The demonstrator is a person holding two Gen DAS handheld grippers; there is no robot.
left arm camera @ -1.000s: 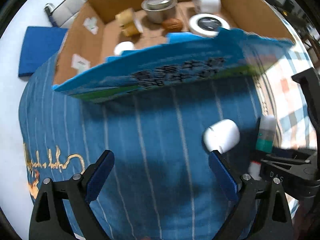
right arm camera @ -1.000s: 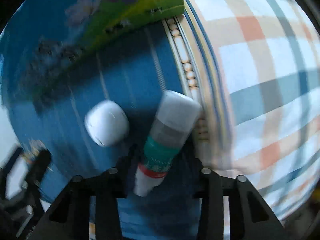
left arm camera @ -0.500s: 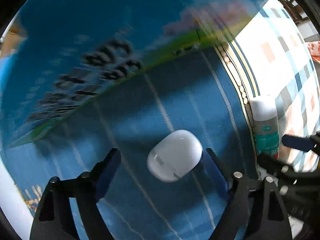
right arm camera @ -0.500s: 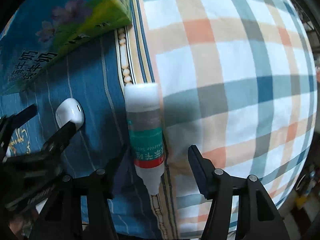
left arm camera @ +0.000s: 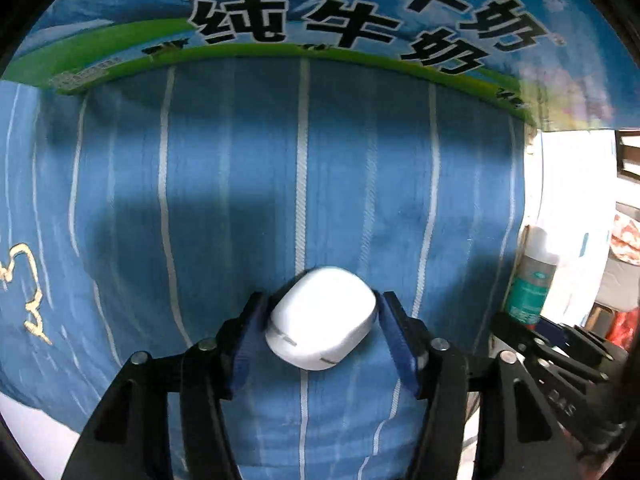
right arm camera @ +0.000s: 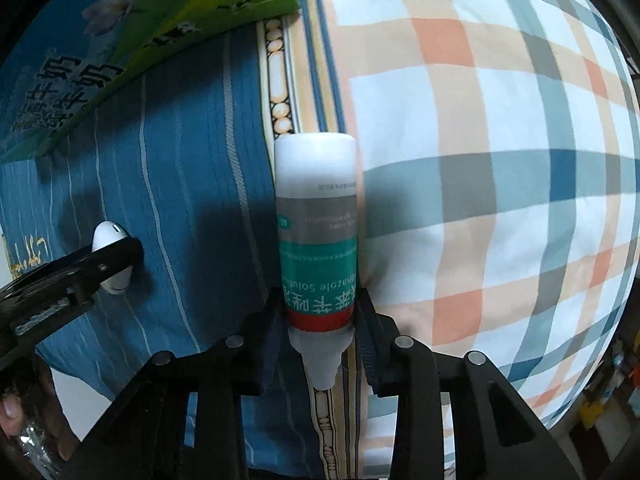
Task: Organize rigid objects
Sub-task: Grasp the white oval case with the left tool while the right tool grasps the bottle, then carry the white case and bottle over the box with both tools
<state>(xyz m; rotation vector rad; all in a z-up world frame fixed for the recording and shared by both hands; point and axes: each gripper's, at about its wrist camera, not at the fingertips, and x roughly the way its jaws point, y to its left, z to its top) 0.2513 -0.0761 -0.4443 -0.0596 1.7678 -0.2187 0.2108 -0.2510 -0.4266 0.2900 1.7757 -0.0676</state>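
While the left claw (left arm camera: 322, 322) closes around the white case (left arm camera: 322, 322), the right claw (right arm camera: 320, 312) pinches the bottle (right arm camera: 318, 232).

The milk carton (left arm camera: 320, 12) walls off the far side. Open striped cloth (left arm camera: 224, 200) lies before it. The bottle (right arm camera: 318, 232) edges the checked bedding (right arm camera: 500, 160).

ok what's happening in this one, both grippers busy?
Yes. A person is working both grippers on the bed. The left gripper is closing around a white earbud case lying on the blue striped cloth. The right gripper is closing on a small solution bottle lying along the edge of the checked sheet. The milk carton box sits just beyond.
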